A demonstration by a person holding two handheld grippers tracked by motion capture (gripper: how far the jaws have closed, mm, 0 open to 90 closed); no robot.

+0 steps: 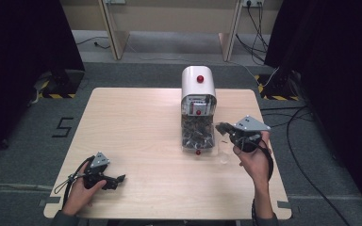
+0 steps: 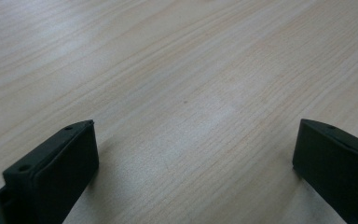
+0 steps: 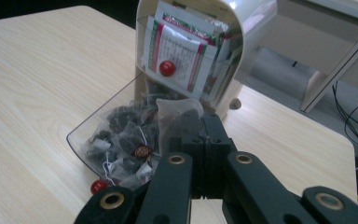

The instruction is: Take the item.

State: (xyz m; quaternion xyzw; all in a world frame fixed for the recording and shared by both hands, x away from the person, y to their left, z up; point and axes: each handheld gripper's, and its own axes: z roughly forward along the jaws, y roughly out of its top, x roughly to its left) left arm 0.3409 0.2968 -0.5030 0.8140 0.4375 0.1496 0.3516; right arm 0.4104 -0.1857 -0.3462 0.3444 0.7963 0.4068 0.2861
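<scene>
Right tongs (image 3: 196,140): pinched tight on one tea bag (image 3: 177,122), just above the clear drawer (image 3: 81,135) of the white box (image 1: 198,84).
Left tongs (image 1: 114,180): wide open, holding nothing, far from the white box.
Good way: lift slowly, so the string does not pull other bags out.

This looks like a lab or recording room. A plain wooden table (image 1: 136,136) stands on grey carpet (image 1: 23,150) with black curtains (image 1: 19,42) hung on both sides. Yellow-and-black hazard tape (image 1: 56,95) and a taped number (image 1: 64,127) mark the floor. Loose cables (image 1: 297,141) run across it to wall sockets (image 1: 252,4) behind a bare desk frame (image 1: 169,19).
</scene>
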